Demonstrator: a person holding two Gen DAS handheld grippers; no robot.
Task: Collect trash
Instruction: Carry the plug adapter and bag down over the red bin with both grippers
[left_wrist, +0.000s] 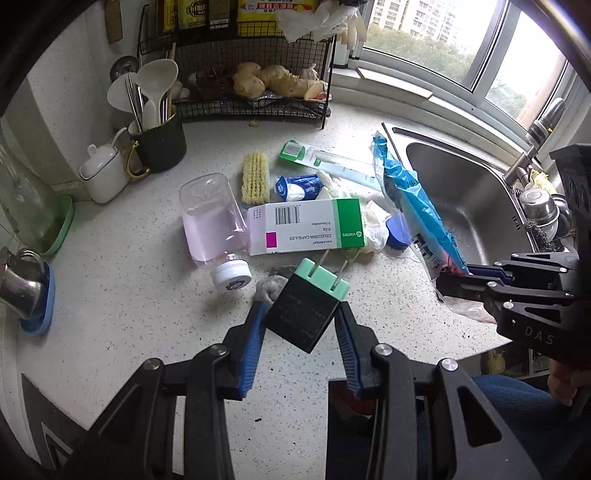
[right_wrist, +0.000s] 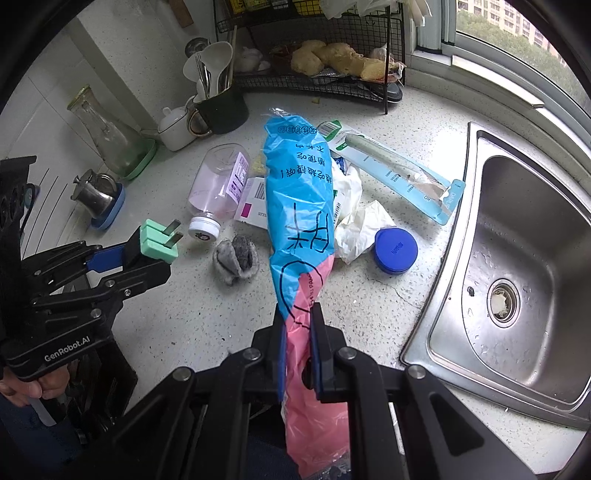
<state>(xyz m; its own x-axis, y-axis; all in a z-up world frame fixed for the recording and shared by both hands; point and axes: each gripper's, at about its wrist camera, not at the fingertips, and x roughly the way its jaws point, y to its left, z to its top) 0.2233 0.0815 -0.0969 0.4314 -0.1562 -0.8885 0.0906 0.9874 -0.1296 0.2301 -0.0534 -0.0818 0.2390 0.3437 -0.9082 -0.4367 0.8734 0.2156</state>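
My left gripper is shut on a black plug adapter with a mint green face, held above the counter's front; it also shows in the right wrist view. My right gripper is shut on a blue and pink plastic bag, which stands up over the trash pile; the bag also shows in the left wrist view. On the counter lie a capsule box, a clear bottle of pink liquid, a toothbrush package, a blue lid, crumpled white wrap and a grey rag.
A steel sink fills the right. A black wire rack with ginger stands at the back. A utensil cup, a white pot, a glass carafe and a small steel pitcher line the left wall.
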